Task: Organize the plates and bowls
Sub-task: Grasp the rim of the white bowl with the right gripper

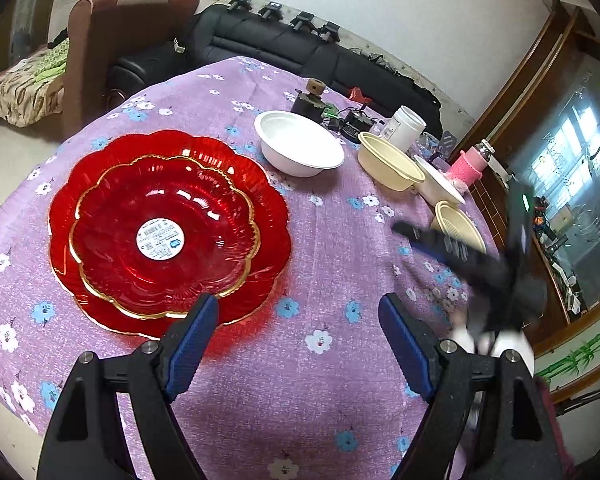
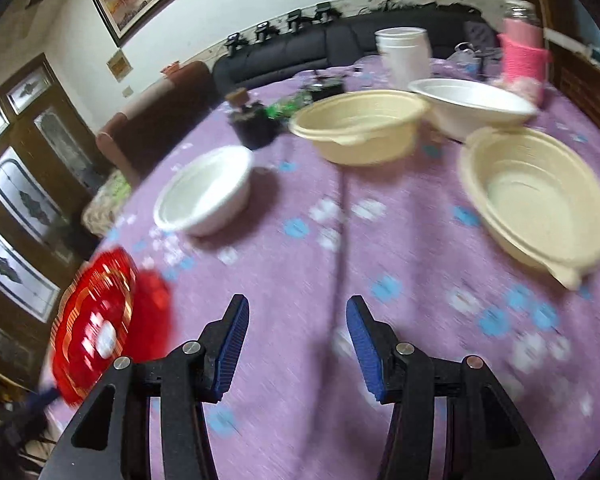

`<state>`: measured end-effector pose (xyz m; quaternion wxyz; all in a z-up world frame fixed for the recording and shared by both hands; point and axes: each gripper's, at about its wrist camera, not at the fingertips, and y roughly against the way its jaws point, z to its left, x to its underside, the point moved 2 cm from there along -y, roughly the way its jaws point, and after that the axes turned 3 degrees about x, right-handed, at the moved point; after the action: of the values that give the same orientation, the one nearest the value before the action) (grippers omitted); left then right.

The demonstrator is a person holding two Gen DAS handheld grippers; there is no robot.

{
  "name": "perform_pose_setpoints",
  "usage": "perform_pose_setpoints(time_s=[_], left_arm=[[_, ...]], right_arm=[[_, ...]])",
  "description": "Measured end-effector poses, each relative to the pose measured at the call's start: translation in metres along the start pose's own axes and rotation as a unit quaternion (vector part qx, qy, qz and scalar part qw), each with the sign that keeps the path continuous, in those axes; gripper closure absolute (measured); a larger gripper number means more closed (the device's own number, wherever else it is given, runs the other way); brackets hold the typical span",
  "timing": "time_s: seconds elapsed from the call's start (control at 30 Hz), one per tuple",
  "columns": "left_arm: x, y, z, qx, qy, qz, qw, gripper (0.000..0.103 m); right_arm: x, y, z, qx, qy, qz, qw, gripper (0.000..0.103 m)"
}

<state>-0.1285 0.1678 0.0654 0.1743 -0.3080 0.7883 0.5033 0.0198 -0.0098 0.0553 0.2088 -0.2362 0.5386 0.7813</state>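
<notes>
A small red gold-rimmed plate (image 1: 160, 232) lies on a larger red plate (image 1: 260, 200) on the purple flowered tablecloth (image 1: 320, 264). My left gripper (image 1: 298, 308) hovers open just right of their near edge, with nothing between its fingers. A white bowl (image 1: 300, 144) stands further back. To the right are a cream bowl (image 1: 388, 160), a second white bowl (image 1: 436, 180) and a second cream bowl (image 1: 458, 224). My right gripper (image 2: 298, 308) is open and empty over bare cloth, with the near cream bowl (image 2: 536, 200) ahead to its right and the white bowl (image 2: 208, 192) ahead to its left. This view is blurred.
At the back of the table stand a white jar (image 2: 404, 52), a pink-sleeved bottle (image 2: 524, 52) and small dark clutter (image 2: 256, 120). A black sofa (image 1: 260, 44) and a brown armchair (image 1: 112, 32) lie beyond the table. The right gripper (image 1: 428, 240) shows blurred near the cream bowl.
</notes>
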Motion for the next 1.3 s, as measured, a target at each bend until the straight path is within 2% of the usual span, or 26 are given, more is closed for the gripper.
perform_pose_setpoints(time_s=[0.17, 0.3, 0.37, 0.4, 0.43, 0.47, 0.67, 0.87, 1.13, 1.2, 1.3], left_arm=[[-0.002, 0.004, 0.015, -0.011, 0.001, 0.001, 0.9999, 0.021], [-0.006, 0.012, 0.031, -0.026, 0.010, -0.003, 0.9996, 0.021], [-0.007, 0.015, 0.039, -0.035, 0.015, -0.006, 0.9993, 0.021], [-0.008, 0.017, 0.042, -0.039, 0.017, -0.007, 0.9991, 0.021], [-0.009, 0.018, 0.044, -0.043, 0.018, -0.009, 0.9989, 0.021], [-0.010, 0.019, 0.046, -0.046, 0.019, -0.010, 0.9987, 0.021], [-0.017, 0.007, 0.038, -0.030, 0.017, 0.001, 0.9994, 0.021], [-0.016, -0.010, 0.003, -0.009, -0.014, 0.017, 0.9997, 0.021], [-0.001, -0.042, -0.060, 0.023, -0.071, 0.061, 0.9954, 0.021], [0.002, -0.054, -0.073, 0.024, -0.085, 0.071, 0.9936, 0.021], [0.009, -0.083, -0.092, 0.017, -0.102, 0.097, 0.9899, 0.022]], right_arm=[[-0.045, -0.044, 0.022, -0.044, -0.053, 0.015, 0.998, 0.048], [-0.068, -0.096, 0.032, -0.065, -0.116, 0.055, 0.990, 0.048], [-0.072, -0.116, 0.034, -0.061, -0.135, 0.078, 0.986, 0.048], [-0.071, -0.123, 0.033, -0.064, -0.147, 0.088, 0.983, 0.062], [-0.071, -0.128, 0.032, -0.075, -0.153, 0.096, 0.981, 0.084], [-0.068, -0.128, 0.031, -0.080, -0.154, 0.102, 0.979, 0.088], [-0.042, -0.094, 0.011, -0.064, -0.119, 0.107, 0.985, 0.091], [-0.007, -0.026, -0.033, -0.089, -0.111, 0.122, 0.982, 0.094], [0.047, 0.030, -0.090, -0.102, -0.119, 0.195, 0.968, 0.094], [0.054, 0.039, -0.098, -0.104, -0.118, 0.192, 0.969, 0.093], [0.058, 0.046, -0.101, -0.084, -0.097, 0.170, 0.977, 0.093]])
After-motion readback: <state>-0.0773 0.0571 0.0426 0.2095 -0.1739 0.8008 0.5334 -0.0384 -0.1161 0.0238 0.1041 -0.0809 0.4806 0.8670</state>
